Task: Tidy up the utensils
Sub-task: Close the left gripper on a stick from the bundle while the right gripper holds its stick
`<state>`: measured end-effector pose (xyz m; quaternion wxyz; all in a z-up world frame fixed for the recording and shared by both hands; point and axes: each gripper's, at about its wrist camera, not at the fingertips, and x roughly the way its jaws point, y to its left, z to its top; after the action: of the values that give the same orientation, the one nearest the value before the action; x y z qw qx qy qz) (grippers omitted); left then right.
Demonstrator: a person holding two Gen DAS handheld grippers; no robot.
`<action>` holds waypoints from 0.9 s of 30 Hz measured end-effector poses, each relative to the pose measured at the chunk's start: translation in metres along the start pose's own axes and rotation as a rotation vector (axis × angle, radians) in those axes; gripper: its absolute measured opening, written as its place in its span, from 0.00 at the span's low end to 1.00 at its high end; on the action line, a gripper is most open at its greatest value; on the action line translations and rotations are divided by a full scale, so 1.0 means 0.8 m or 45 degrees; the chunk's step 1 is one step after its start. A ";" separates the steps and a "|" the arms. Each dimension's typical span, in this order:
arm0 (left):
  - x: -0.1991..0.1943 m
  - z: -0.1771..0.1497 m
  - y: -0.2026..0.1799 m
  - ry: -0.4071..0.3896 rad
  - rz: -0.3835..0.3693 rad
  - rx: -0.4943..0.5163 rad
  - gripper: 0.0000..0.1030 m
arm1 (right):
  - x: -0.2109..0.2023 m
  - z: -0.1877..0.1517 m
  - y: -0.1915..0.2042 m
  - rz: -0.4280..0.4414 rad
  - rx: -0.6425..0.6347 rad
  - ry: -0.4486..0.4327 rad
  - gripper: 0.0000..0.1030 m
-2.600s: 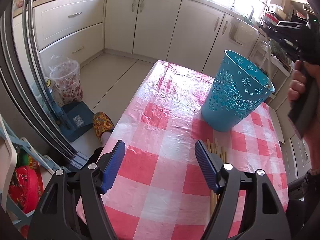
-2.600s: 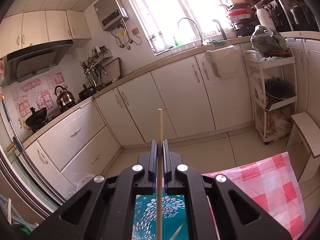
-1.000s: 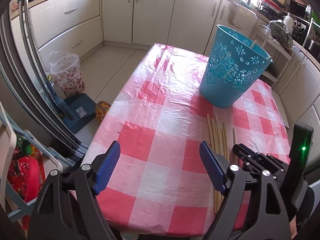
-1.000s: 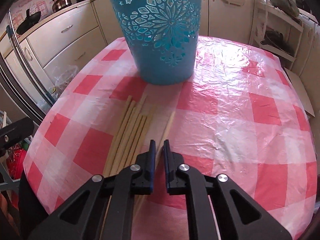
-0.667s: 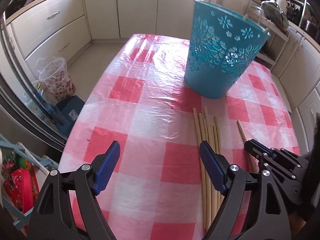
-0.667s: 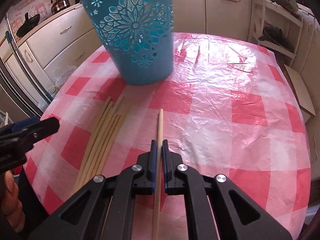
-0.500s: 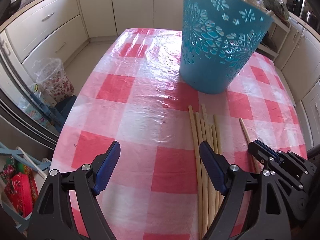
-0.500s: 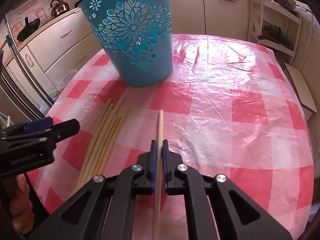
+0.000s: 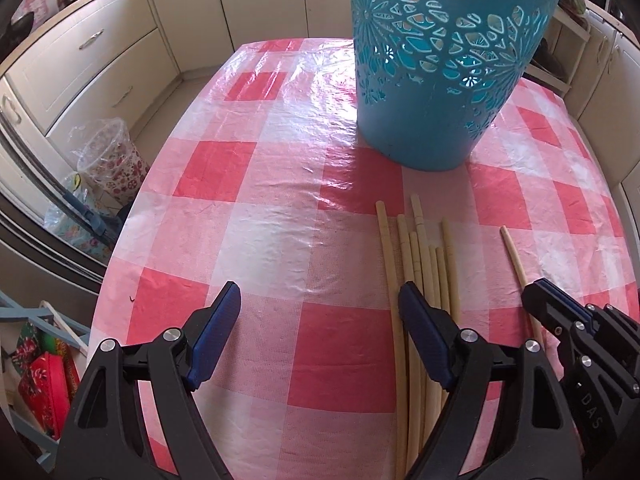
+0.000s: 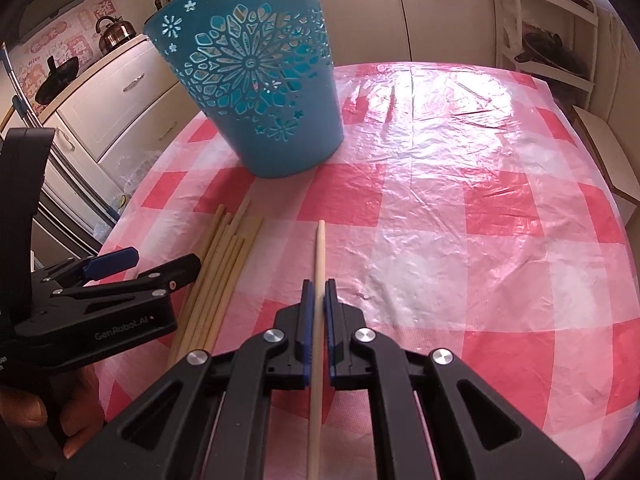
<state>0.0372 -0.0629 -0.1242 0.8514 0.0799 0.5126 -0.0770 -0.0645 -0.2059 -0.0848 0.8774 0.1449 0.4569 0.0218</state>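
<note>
A teal perforated basket [image 9: 444,64] stands upright on the red-and-white checked tablecloth [image 9: 260,208]; it also shows in the right wrist view [image 10: 260,92]. Several wooden chopsticks [image 9: 420,264] lie in a bundle in front of it, also in the right wrist view [image 10: 216,276]. My right gripper [image 10: 316,296] is shut on one single chopstick [image 10: 319,256] low over the cloth, right of the bundle; it shows in the left wrist view [image 9: 538,292]. My left gripper [image 9: 320,316] is open and empty, its right finger over the bundle's near ends.
The table's left edge [image 9: 132,208] drops to the floor, where a floral bin [image 9: 108,160] stands. Kitchen cabinets [image 9: 120,40] run behind. A white rack [image 10: 552,40] stands at the far right. Bare cloth [image 10: 480,220] lies right of the held chopstick.
The right gripper dropped from above the basket to the table and shut on a single chopstick. The left gripper moved forward and lower over the bundle, staying open.
</note>
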 end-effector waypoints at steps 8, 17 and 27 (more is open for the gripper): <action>0.005 0.005 0.001 0.010 -0.011 0.022 0.62 | -0.001 0.001 -0.002 0.008 0.010 0.003 0.06; 0.005 0.017 0.003 0.031 -0.164 0.078 0.11 | -0.001 0.000 -0.001 0.013 0.018 0.004 0.06; 0.014 0.036 0.014 0.082 -0.182 0.115 0.15 | -0.001 0.001 -0.002 0.018 0.024 0.006 0.06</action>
<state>0.0693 -0.0589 -0.1204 0.8223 0.0839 0.5402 -0.1578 -0.0644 -0.2074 -0.0843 0.8748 0.1563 0.4580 0.0241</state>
